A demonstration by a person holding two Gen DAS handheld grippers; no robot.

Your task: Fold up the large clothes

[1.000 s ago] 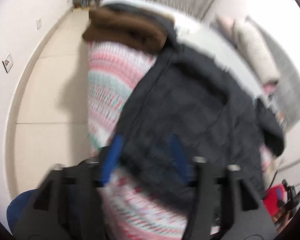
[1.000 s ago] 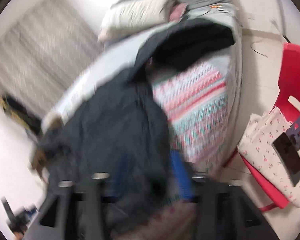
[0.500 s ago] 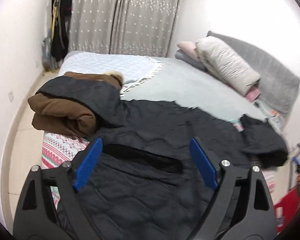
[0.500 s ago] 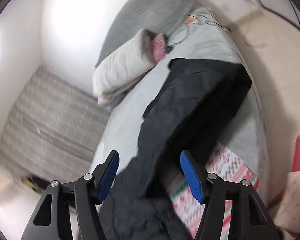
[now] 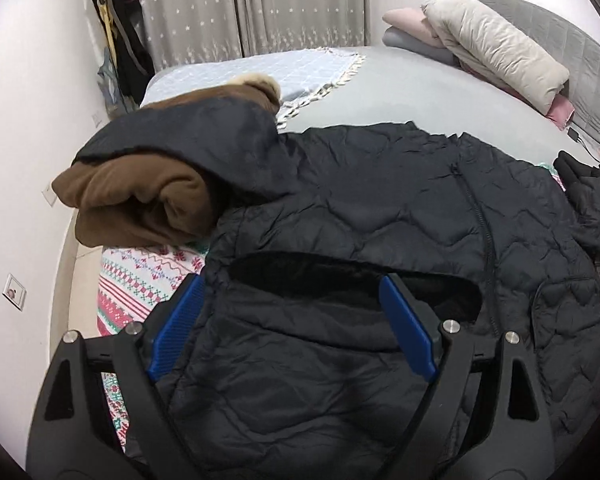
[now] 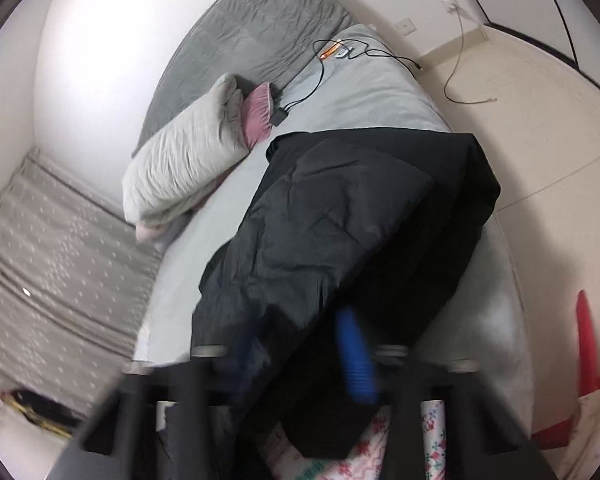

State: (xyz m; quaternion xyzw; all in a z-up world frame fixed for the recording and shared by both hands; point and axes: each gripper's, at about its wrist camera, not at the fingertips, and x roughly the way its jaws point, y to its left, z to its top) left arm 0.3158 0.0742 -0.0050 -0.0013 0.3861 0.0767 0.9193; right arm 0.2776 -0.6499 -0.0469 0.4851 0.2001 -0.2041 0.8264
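Note:
A black quilted jacket (image 5: 380, 208) lies spread across the bed, its dark-lined collar opening nearest to me. My left gripper (image 5: 290, 284) hangs just above that collar, jaws wide open, blue pads (image 5: 176, 336) on either side with nothing pinched. One jacket sleeve is draped over a folded brown garment (image 5: 140, 200) at the left. In the right wrist view the jacket's other sleeve (image 6: 340, 220) lies bunched at the bed's edge. My right gripper (image 6: 296, 332) is closing, blurred, with sleeve fabric filling the gap between its blue fingers (image 6: 356, 360).
A patterned red-and-white blanket (image 5: 140, 276) covers the bed's near corner under the jacket. Pillows (image 6: 180, 160) sit against the grey headboard. A charger cable (image 6: 320, 72) trails over the mattress (image 6: 364, 92) to the floor. A red chair (image 6: 584, 320) stands at the right.
The left view swung from the bed's side to look across the jacket, and its jaws widened. The right gripper moved onto the sleeve and its fingers drew together around the fabric.

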